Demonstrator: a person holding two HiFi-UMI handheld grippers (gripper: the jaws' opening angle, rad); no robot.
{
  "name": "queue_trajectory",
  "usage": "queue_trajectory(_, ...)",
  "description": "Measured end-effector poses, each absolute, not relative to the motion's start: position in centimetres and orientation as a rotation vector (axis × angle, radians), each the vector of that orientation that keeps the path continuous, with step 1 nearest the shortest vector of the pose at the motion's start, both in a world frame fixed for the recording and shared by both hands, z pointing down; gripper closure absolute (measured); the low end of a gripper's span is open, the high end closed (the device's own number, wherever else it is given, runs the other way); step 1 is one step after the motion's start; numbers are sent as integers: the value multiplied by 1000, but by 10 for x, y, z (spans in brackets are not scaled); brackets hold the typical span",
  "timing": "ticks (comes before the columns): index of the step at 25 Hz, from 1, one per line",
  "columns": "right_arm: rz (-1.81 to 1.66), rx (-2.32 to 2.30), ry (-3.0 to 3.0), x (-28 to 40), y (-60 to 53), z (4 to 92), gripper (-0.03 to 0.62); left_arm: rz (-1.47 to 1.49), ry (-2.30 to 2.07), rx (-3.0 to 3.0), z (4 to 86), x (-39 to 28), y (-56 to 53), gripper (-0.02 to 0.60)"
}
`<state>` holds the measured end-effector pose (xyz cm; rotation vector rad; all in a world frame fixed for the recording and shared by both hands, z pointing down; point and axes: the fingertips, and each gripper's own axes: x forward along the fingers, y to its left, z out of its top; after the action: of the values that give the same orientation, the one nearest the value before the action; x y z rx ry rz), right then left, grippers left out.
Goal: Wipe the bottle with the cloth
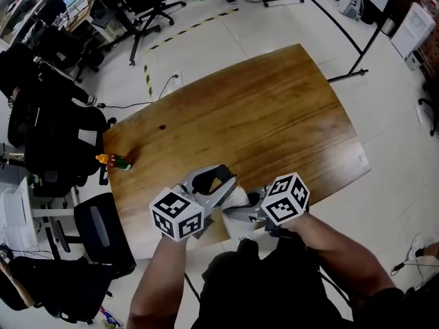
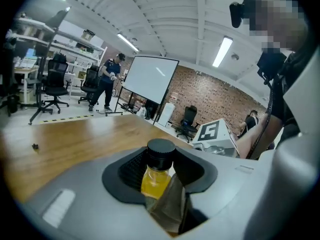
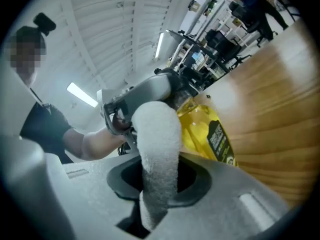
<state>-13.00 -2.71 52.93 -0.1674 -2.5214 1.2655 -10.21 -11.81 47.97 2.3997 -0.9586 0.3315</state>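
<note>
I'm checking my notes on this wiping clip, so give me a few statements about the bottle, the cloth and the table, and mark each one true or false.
1. The left gripper is closed on a bottle with a black cap. True.
2. The liquid in that bottle is blue. False: it is yellow.
3. The right gripper holds a white cloth. True.
4. The table has a glass top. False: the top is wood.
5. Nothing rests on the table. False: a small red and orange bottle rests near its left edge.
</note>
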Motion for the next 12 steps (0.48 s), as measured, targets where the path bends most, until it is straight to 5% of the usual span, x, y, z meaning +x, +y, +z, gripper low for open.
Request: queue_trajectory(12, 1643, -39, -2152, -114, -13, 607, 520, 263, -981, 2340, 482, -120, -125, 402)
